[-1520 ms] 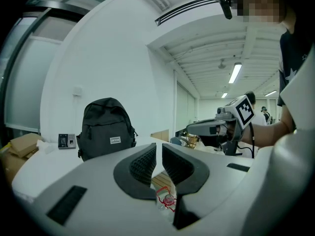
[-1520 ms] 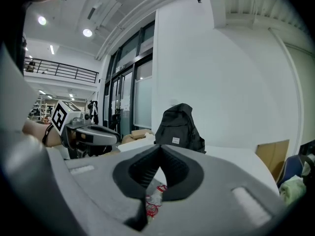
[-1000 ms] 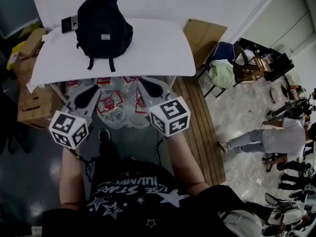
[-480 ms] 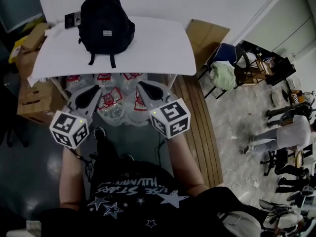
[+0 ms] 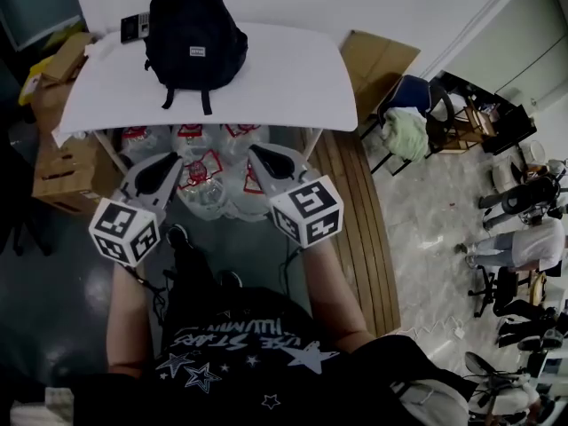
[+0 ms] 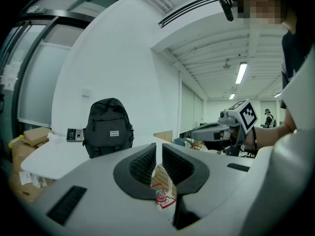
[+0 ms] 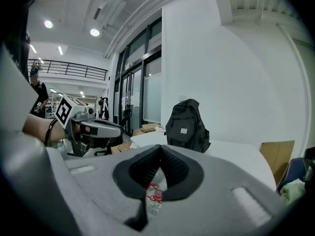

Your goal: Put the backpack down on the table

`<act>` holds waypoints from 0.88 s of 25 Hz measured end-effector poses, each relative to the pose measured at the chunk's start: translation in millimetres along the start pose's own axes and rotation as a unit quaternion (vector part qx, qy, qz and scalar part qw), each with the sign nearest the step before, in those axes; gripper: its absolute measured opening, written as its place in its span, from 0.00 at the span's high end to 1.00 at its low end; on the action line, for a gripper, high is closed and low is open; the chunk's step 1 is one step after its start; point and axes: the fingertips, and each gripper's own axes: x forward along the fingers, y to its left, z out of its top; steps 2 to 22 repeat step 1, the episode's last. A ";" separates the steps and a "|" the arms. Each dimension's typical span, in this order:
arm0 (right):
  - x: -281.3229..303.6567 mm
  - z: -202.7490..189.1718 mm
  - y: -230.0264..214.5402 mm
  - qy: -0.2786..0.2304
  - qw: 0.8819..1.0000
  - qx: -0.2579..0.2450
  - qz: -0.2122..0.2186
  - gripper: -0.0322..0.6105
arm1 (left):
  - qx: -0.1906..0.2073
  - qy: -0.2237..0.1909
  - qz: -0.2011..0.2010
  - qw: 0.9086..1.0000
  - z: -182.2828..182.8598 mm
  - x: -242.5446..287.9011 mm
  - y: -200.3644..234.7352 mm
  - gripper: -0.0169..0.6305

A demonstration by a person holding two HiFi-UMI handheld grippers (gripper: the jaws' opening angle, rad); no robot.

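The black fabric backpack (image 5: 195, 29) stands upright on the far left part of the white desk (image 5: 284, 87) in the head view. It is just beside a small dark device (image 5: 133, 27) at the desk's back edge. Over the last second it has not shifted on the desk; only your head has tipped, sliding desk and bag a little in the picture. Your left hand-held gripper (image 5: 167, 169) and right hand-held gripper (image 5: 264, 160) stay short of the desk's near edge, above the plastic water bottles (image 5: 204, 180) stored under the desk.

In the left gripper view the jaws are pressed together with nothing between them. The backpack (image 6: 109, 127) sits well beyond them on the desk.

The right gripper view shows the same: jaws closed and empty, and the backpack (image 7: 188, 127) standing free on the desk. Judged from this, the bag is already down and released, so you only need to keep clear of it.
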 end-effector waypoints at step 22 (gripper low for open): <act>0.0 -0.3 0.4 0.000 1.000 -0.001 0.001 0.95 | -0.001 0.001 0.001 1.000 -0.9 -0.5 0.1 0.91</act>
